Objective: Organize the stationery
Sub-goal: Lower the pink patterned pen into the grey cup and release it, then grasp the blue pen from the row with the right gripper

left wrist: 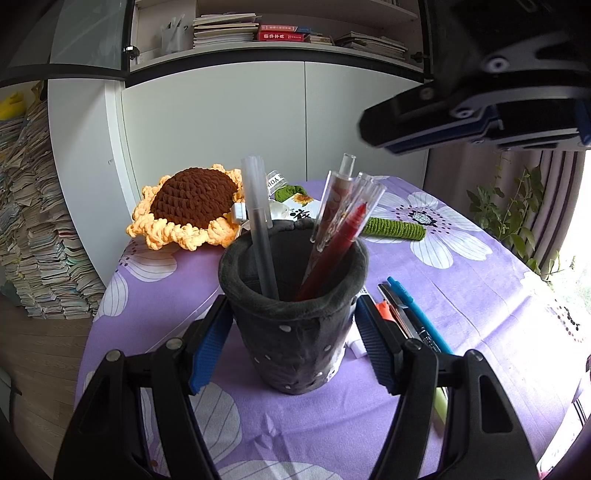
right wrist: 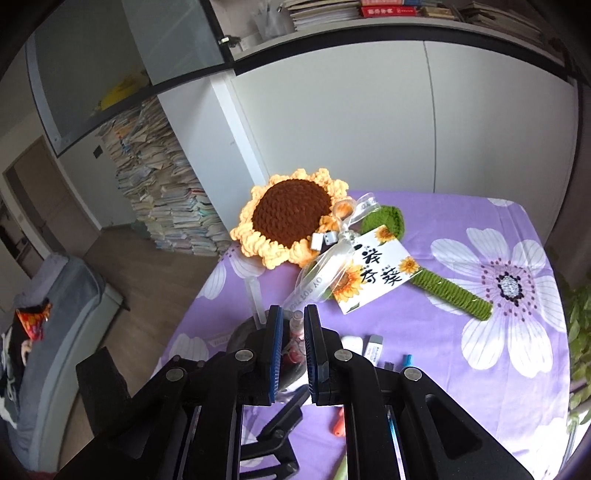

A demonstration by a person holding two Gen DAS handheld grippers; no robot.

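I'm working in a lived-in home room, a study or bedroom by the look of it. A table under a purple cloth printed with white flowers (right wrist: 461, 258) stands against tall white cupboard doors (left wrist: 221, 122), with open shelves of stacked books and papers (left wrist: 229, 31) above. A leaning floor-to-waist pile of worn books and magazines (right wrist: 166, 199) sits on wood flooring, beside a grey upholstered seat (right wrist: 62, 314). At the table's far edge lies a crocheted yellow-and-brown sunflower (right wrist: 291, 218).

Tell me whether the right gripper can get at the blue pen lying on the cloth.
Probably yes: the blue pen lies uncovered beside the pen holder, which the left gripper straddles, while the right gripper hangs above.
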